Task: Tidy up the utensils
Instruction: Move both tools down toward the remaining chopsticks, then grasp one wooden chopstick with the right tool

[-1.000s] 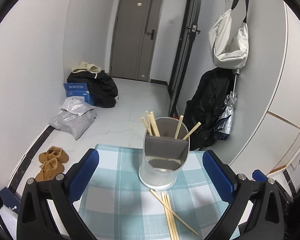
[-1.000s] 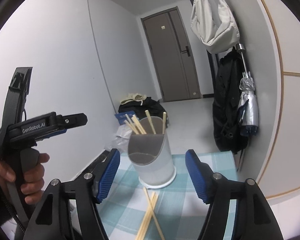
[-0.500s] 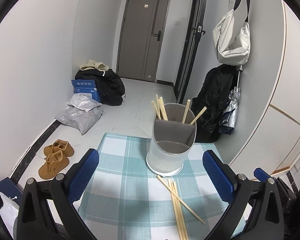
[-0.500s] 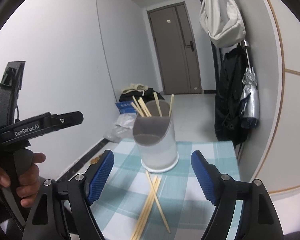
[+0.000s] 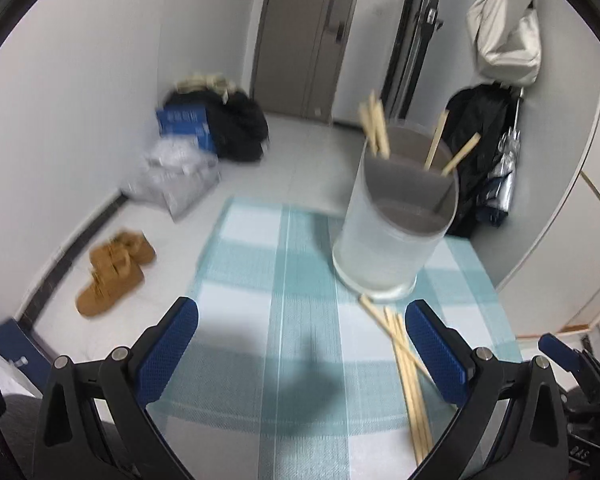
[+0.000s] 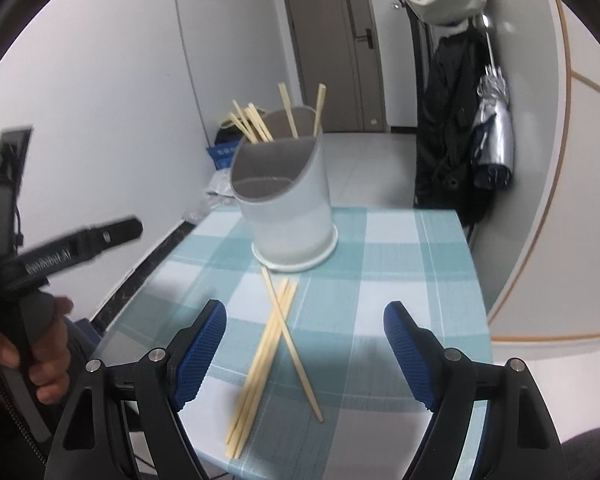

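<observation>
Some chopsticks [image 6: 278, 340] lie loose on the counter [image 6: 400, 248], just in front of the holder [image 6: 288, 208]. A few sticks already stand inside it. Both the right hand-held gripper [image 6: 304, 354] and left hand-held gripper [image 5: 300, 354] are wide apart, grasping nothing.

A small table [image 6: 440, 248] is covered by a checked cloth with light blue and white squares [image 5: 268, 264]. A tall, round, white plastic holder with a grey inside [image 6: 288, 208] is stood upright on the cloth, toward the far end. Thin wooden sticks are held inside it, at its back. Just in front of the holder, a small bunch of loose, pale wooden chopsticks [image 6: 268, 344] is laid flat on the cloth. Most are laid side by side, and one is crossed over the others. The far tip of one is seen close to the holder's foot.
</observation>
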A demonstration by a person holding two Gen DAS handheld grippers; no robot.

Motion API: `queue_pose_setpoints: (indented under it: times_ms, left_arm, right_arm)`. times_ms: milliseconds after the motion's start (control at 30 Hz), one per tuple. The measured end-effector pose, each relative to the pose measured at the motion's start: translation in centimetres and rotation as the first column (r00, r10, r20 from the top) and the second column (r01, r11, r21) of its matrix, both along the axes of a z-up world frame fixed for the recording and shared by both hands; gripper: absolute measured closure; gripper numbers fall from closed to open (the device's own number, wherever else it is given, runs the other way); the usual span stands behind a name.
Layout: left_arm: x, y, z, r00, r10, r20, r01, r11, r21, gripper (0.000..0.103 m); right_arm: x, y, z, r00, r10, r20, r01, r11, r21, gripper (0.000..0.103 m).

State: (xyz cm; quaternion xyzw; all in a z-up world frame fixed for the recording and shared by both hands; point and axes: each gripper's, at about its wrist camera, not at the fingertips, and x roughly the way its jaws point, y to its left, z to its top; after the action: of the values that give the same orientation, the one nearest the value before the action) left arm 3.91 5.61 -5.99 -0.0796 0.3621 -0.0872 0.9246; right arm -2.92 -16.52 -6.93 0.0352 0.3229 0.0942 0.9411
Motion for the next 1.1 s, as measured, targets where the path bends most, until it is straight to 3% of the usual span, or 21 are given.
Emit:
queue_pose_setpoints:
  times_ms: [167, 333, 433, 567, 767, 867, 967, 1100]
  left_arm:
    - [0.6, 0.4, 0.5, 1.000, 0.003, 0.022, -0.002, 1.000, -0.018, 0.001]
    - [2.1, 2.2, 0.0, 0.999, 0.036, -0.025, -0.039, 0.994, -0.106, 0.001]
    - [3.0, 3.3, -0.4, 0.997, 0.071, -0.033, -0.074, 0.991, -0.111, 0.001]
    - [3.9, 4.9, -1.2, 0.990, 0.117, -0.082, -0.129, 0.979, -0.157, 0.001]
    - [4.3, 6.7, -1.7, 0.975, 0.182, -0.131, -0.207, 0.954, -0.219, 0.001]
    - [4.3, 6.8, -1.8, 0.971, 0.188, -0.148, -0.218, 0.948, -0.231, 0.001]
    - [4.6, 7.0, -1.8, 0.971, 0.187, -0.148, -0.218, 0.950, -0.226, 0.001]
    - [4.7, 7.1, -1.8, 0.973, 0.179, -0.142, -0.208, 0.951, -0.227, 0.001]
  right_arm:
    - [1.2, 0.7, -1.3, 0.998, 0.010, -0.058, -0.012, 0.999, -0.039, 0.023]
    - [3.1, 2.2, -1.5, 0.993, 0.062, -0.104, -0.069, 0.996, -0.063, 0.026]
    - [4.6, 3.3, -1.8, 0.986, 0.101, -0.134, -0.116, 0.988, -0.105, 0.030]
    - [7.5, 5.8, -3.1, 0.962, 0.169, -0.214, -0.211, 0.959, -0.190, 0.042]
    - [10.9, 8.7, -5.6, 0.932, 0.202, -0.300, -0.271, 0.939, -0.212, 0.056]
    - [11.6, 9.8, -6.5, 0.936, 0.179, -0.302, -0.265, 0.925, -0.272, 0.065]
    - [12.0, 10.3, -7.4, 0.940, 0.146, -0.308, -0.255, 0.901, -0.351, 0.083]
    - [11.8, 10.2, -7.5, 0.944, 0.136, -0.301, -0.245, 0.899, -0.363, 0.099]
